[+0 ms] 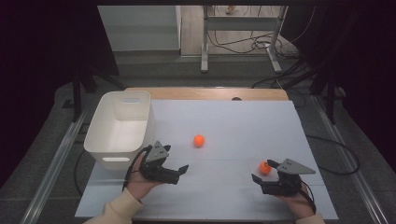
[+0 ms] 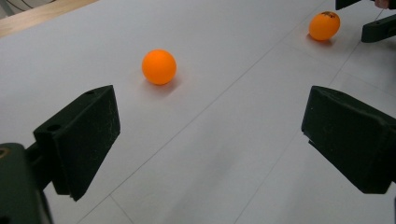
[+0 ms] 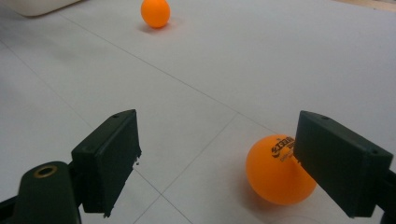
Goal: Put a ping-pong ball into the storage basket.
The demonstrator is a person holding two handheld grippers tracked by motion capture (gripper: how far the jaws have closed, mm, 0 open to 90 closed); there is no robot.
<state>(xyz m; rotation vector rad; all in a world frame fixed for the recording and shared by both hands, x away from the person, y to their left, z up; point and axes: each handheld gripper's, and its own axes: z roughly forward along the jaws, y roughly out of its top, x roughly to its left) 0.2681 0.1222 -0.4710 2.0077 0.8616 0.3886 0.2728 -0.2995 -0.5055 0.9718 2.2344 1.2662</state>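
Two orange balls lie on the white table mat [image 1: 243, 126]. One ball [image 1: 199, 140] rests mid-table, ahead of my left gripper [image 1: 176, 159], which is open and holds nothing. In the left gripper view this ball [image 2: 159, 66] lies beyond the spread jaws of the left gripper [image 2: 212, 135]. The printed ball [image 1: 265, 168] sits between the jaws of my open right gripper [image 1: 263, 171]. In the right gripper view the printed ball [image 3: 275, 170] rests on the mat close by the right-hand jaw of the right gripper [image 3: 219, 140]; whether it touches it I cannot tell.
A white plastic bin [image 1: 121, 126] stands at the table's left side, just beyond the left hand. A wooden strip [image 1: 205, 93] edges the far side of the table. Table legs and cables [image 1: 243, 44] lie on the floor beyond.
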